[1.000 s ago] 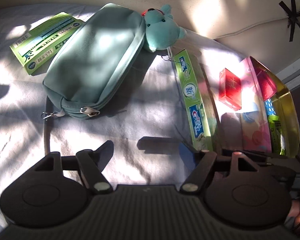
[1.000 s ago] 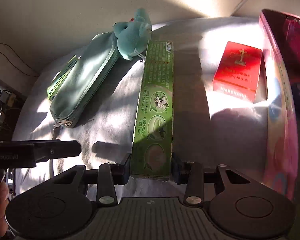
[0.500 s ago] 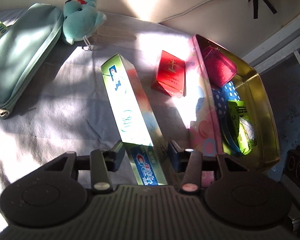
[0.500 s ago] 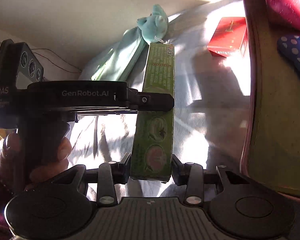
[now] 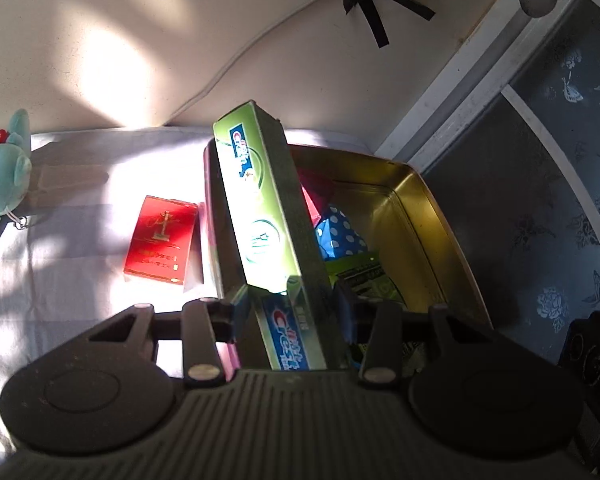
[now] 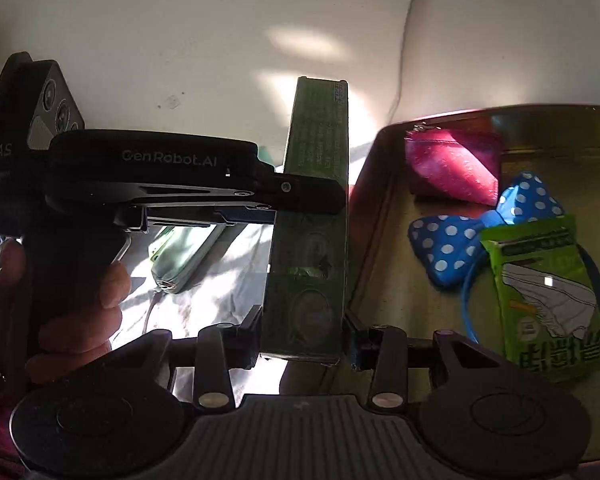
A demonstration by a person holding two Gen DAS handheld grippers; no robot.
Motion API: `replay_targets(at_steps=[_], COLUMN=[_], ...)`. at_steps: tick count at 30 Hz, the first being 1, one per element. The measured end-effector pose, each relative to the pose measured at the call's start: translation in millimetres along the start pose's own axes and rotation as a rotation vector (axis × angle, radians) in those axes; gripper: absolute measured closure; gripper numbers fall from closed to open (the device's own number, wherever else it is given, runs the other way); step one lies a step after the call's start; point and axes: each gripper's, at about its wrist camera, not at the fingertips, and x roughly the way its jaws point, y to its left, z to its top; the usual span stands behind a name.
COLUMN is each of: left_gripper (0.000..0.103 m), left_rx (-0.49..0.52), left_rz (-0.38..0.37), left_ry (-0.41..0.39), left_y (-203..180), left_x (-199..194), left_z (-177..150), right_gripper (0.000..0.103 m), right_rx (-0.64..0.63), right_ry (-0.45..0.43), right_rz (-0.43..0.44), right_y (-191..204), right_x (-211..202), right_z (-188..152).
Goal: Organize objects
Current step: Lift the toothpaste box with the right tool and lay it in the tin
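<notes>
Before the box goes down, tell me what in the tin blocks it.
The long green toothpaste box, held by both grippers, hangs over the gold tin's left side. Beneath lie a blue polka-dot bow, a magenta pouch and a green packet; the tin's right side shows bare.

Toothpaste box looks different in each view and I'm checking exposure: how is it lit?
Left wrist: sun glares on the toothpaste box, washing out its print. Right wrist: the box is backlit, its facing side dark and print barely legible.
</notes>
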Motion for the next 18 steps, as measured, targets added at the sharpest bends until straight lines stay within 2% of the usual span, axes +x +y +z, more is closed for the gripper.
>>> replay_targets(at_steps=[4, 6, 7, 8, 10, 18], left_gripper=[0.056, 0.057, 0.056, 0.055, 0.053, 0.051], left_rx=[0.005, 0.024, 0.048, 0.075, 0.109, 0.113], left_rz=[-0.001, 0.036, 0.072, 0.099, 0.121, 0.112], left_ry=[0.072, 0.101, 0.104, 0.105, 0.111, 0.033], left_y=[-9.8, -13.0, -15.3, -16.6, -18.3, -7.6], left_x=[36.0, 48.6, 51.8, 53.1, 50.7, 8.9], left_z=[0.5, 0.2, -1.4, -2.9, -3.0, -12.2], right_gripper=[0.069, 0.064, 0.060, 0.048, 0.038, 0.038], right_rx=[0.068, 0.070, 0.053, 0.032, 0.002, -0.019], right_ry=[0.028, 0.047, 0.045, 0.043, 0.016, -0.045], right_rz=[-0.052, -0.074, -0.107, -0.133, -0.161, -0.155], right_y=[-22.5, -32.3, -32.5, -32.1, -32.2, -26.1], right_x=[14.8, 20.9, 22.9, 23.4, 22.6, 26.0], right_z=[-2.5, -2.7, -3.0, -2.7, -0.7, 6.1])
